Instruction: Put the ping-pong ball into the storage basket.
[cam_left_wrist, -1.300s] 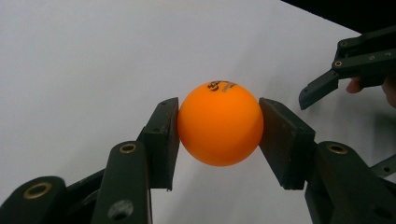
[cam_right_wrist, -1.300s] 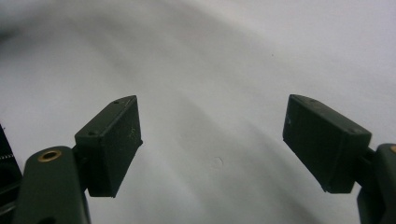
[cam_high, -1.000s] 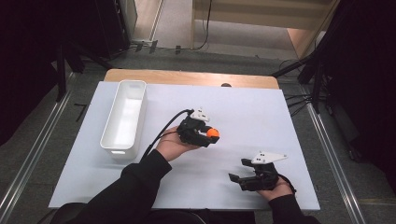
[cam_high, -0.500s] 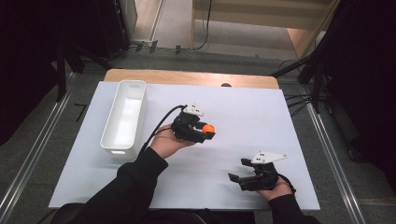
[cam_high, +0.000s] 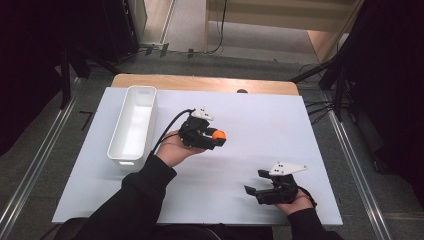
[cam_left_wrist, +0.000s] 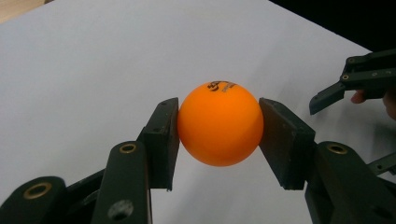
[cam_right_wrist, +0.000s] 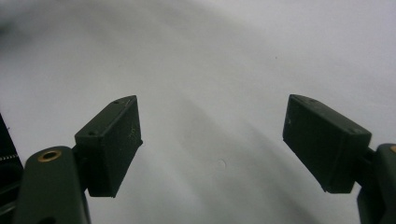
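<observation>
I've got the orange ball (cam_left_wrist: 219, 123) clamped between the pads of my left gripper (cam_high: 212, 137), one pad on each side, held above the white table (cam_high: 250, 120), just right of the white bin (cam_high: 134, 125). My right gripper (cam_right_wrist: 212, 140) sits low near the table's front edge, jaws spread wide with nothing between them.

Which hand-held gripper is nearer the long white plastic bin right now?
Left. The left hand-held gripper, holding the orange ball, sits just right of the long white plastic bin; the right hand-held gripper rests open by the table's near right corner.
</observation>
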